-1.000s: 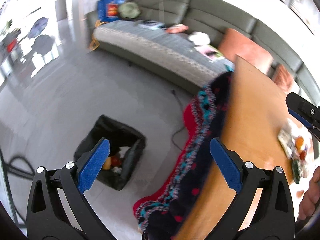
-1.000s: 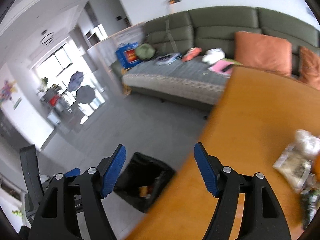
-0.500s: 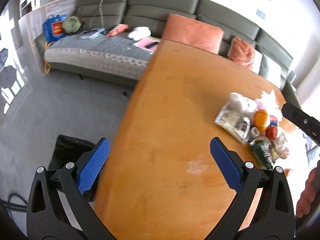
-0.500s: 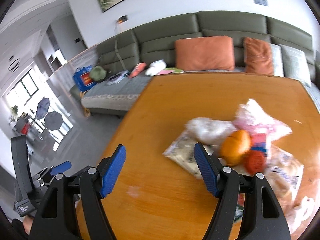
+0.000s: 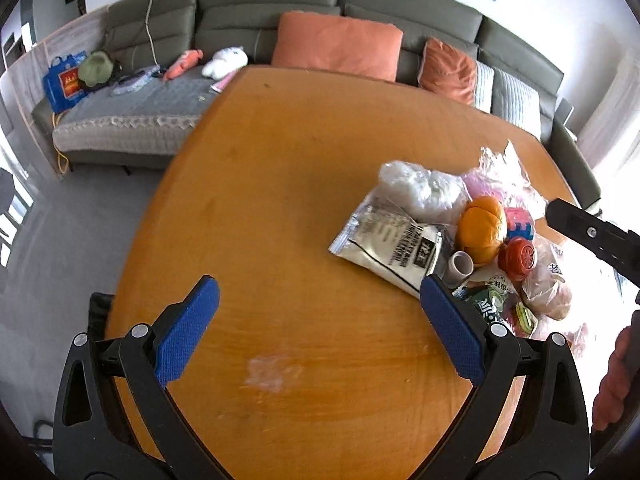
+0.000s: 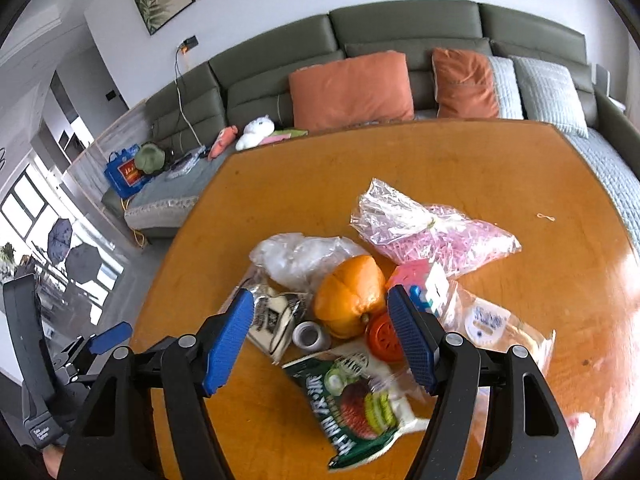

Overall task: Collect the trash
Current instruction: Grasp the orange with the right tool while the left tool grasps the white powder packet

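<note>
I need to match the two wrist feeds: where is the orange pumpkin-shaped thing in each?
Left wrist: orange pumpkin-shaped thing sits right of centre, in the trash pile.
Right wrist: it sits centre, just beyond the open fingers.
Shared landmark: the red round cap beside it.

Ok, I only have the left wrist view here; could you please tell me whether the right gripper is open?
Observer: Yes, the right gripper is open with nothing between its fingers, and the orange fruit shows in the gap.
Operator: Thank you. What lies nearest to it?
Observer: A green snack packet, printed side up, at the near edge of the heap on the table.
</note>
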A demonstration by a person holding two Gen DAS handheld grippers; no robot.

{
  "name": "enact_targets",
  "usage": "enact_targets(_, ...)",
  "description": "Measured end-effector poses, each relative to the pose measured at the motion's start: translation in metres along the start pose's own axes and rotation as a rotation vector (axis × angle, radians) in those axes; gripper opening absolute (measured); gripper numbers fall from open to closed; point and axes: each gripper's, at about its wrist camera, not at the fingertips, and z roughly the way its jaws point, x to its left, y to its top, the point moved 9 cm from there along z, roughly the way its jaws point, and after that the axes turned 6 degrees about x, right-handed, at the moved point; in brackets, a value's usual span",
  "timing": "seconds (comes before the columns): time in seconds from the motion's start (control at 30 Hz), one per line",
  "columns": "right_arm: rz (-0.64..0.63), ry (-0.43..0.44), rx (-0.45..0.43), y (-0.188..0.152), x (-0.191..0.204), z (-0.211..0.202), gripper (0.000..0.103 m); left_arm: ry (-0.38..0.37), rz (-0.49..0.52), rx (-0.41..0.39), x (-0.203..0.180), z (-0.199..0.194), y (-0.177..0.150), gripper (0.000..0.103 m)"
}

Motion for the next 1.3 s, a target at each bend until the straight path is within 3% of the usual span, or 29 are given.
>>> enact_targets(0.4, -0.102, -0.125, 0.191, 0.003, -0.012, 0.086, 0.063, 0.023, 0.087, 0.054, -0.022, 0.039, 0.017, 0.097)
enact_targets(0.57, -0.092, -0.097, 0.17, 0.004, -0.011, 0.085, 0.054, 0.012, 0.112, 0.095, -0.033, 0.061, 0.022, 0.097)
enact_targets(0.67, -0.051, -0.085, 0.109, 0.008, -0.018, 0.073, 0.05, 0.015, 0.121, 0.098, -0.04, 0.071, 0.027, 0.097)
enact_targets(0.83, -0.011, -0.062, 0.03, 0.022, -0.026, 0.047, 0.05, 0.001, 0.166, 0.117, -0.052, 0.088, 0.033, 0.097)
enact_targets(1.07, 0.023, -0.032, 0.01, 0.033, -0.027, 0.037, 0.051, -0.006, 0.197, 0.178, -0.055, 0.106, 0.031, 0.097)
enact_targets(1.3, 0.023, -0.036, 0.011, 0.031, -0.023, 0.033, 0.051, 0.018, 0.204, 0.156, -0.056, 0.109, 0.031, 0.098)
